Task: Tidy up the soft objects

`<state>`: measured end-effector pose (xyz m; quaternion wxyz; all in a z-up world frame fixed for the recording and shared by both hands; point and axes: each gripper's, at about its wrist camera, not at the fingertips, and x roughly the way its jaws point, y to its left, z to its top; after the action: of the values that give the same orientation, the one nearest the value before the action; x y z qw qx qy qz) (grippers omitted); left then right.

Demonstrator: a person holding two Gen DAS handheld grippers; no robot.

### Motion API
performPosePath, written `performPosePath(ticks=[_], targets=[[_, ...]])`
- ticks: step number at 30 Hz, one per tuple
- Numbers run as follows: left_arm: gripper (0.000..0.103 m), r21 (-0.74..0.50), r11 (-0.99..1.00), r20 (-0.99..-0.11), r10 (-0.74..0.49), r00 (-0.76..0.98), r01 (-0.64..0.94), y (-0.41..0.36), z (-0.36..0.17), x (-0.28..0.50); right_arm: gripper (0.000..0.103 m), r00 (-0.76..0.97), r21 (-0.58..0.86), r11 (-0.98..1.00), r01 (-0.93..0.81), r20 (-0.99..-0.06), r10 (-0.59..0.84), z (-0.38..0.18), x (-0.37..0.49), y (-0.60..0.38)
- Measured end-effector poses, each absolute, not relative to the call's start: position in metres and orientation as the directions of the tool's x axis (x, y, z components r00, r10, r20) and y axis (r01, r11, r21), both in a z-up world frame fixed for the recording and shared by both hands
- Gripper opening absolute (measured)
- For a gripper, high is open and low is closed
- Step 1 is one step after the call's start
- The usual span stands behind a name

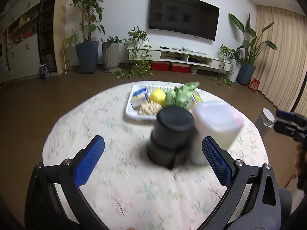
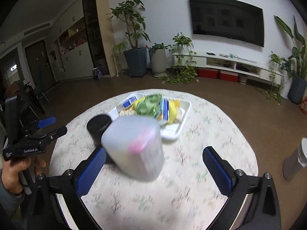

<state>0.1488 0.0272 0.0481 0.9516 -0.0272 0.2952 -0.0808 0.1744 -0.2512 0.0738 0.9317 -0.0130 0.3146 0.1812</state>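
Two grippers are wide apart and empty. The tray (image 1: 132,113) with soft things lies straight ahead of the left gripper (image 1: 153,153), behind the black jar (image 1: 170,136); the right gripper (image 2: 154,163) faces the white container (image 2: 134,149), tray beyond.

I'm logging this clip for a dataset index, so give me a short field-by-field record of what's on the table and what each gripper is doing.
surface: round table with a pale floral cloth
tray: white tray at the far side, holding a green soft item, a yellow ball-like item, a blue-and-white carton and a beige nubbly piece
near containers: black cylindrical container beside a translucent white lidded container, both in front of the tray
left gripper: open, holding nothing
right gripper: open, holding nothing
image quality: motion-blurred
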Motion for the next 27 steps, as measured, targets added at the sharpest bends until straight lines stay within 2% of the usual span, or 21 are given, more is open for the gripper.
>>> performPosePath(ticks=[6, 12, 15, 20, 27], targets=[[0.103, -0.174, 0.976, -0.571, -0.205, 0.795, 0.127, 0.017, 0.031, 0.108, 0.103, 0.767, 0.104, 0.957, -0.269, -0.579, 0.278, 0.052, 0.121, -0.237], [0.103, -0.107, 0.986, -0.577, -0.163, 0.801, 0.124, -0.004, 0.031, 0.085, 0.103, 0.789, 0.089, 0.973, -0.211, -0.572, 0.223, 0.041, 0.087, -0.223], [0.103, -0.111, 0.986, -0.580, -0.169, 0.797, 0.128, -0.008, 0.032, 0.078, 0.103, 0.806, 0.070, 0.979, -0.192, -0.557, 0.198, 0.043, 0.075, -0.219], [0.103, -0.092, 0.995, -0.634, -0.088, 0.768, 0.038, -0.012, 0.027, 0.079, 0.103, 0.827, 0.060, 0.983, -0.171, -0.534, 0.176, 0.051, 0.063, -0.218], [0.103, -0.099, 0.995, -0.626, -0.085, 0.775, 0.030, -0.011, 0.030, 0.073, 0.103, 0.837, 0.049, 0.986, -0.157, -0.523, 0.159, 0.054, 0.056, -0.217]])
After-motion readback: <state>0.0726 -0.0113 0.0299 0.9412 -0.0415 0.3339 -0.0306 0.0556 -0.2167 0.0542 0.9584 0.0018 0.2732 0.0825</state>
